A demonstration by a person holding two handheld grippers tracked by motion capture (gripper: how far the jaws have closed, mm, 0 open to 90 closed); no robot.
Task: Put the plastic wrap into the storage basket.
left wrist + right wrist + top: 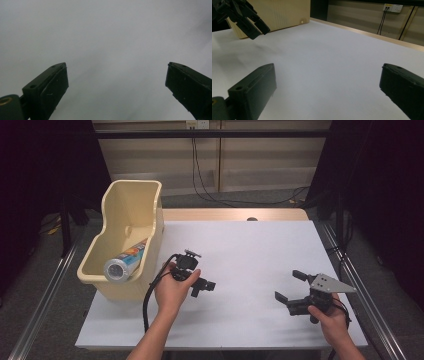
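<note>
A: So, high view: the rolled tube [125, 262] already lies inside the beige bin [150, 200]; left gripper [204, 287] empty.

B: Left gripper view: jaws wide over bare table [112, 37]. Right gripper view: right gripper [328, 87] also wide, empty. Looks finished.

Open table [250, 250] between both grippers; bin [131, 215] blocks the left edge

Right gripper [327, 85] jaws standing wide apart over white table [332, 57], left gripper [242, 17] hovering beside beige bin [284, 12], wall socket [393, 7] showing behind.
</note>
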